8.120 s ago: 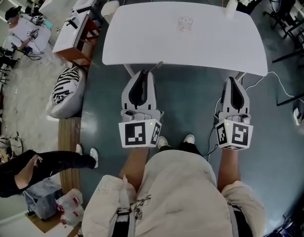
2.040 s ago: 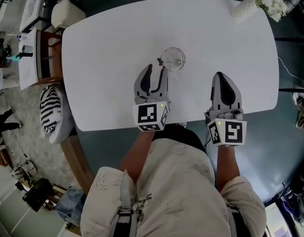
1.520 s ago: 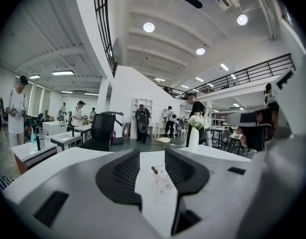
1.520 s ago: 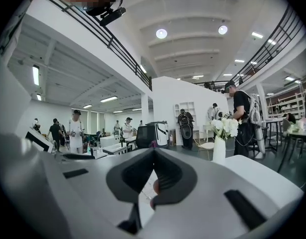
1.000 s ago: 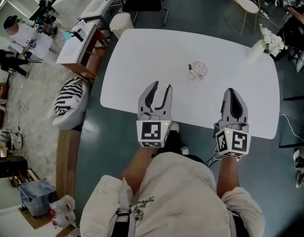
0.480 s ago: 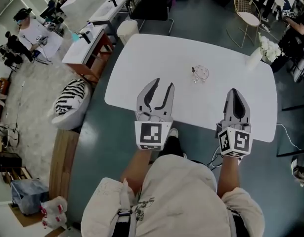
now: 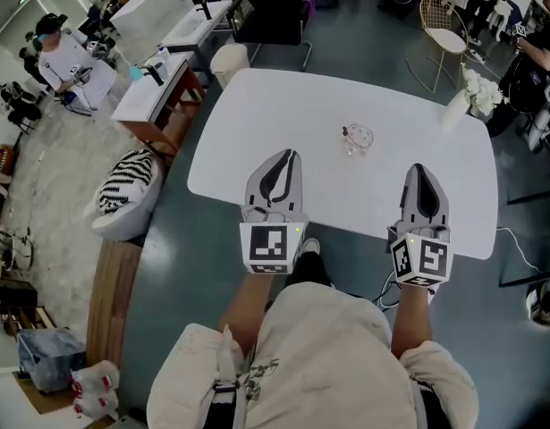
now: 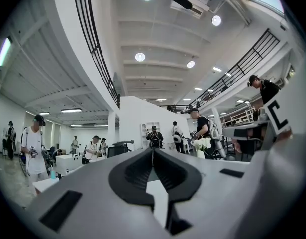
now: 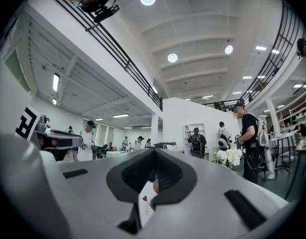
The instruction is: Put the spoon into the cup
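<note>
White table [image 7: 257, 114] in a grey-floored open hall, with white flowers [image 7: 472, 90] at its far right corner and the clear cup [image 7: 358, 138] near its middle; the spoon is too small to tell from the glass. Over the near edge, the left gripper [image 7: 288, 156] has its jaws closing on nothing. The right gripper [image 7: 418, 170] has its jaws pressed together, empty.

One white table [image 7: 257, 123]; one glass cup [image 7: 358, 138], centre; one flower vase [image 7: 455, 110], upper right; one striped cushion [image 7: 122, 190], left.
</note>
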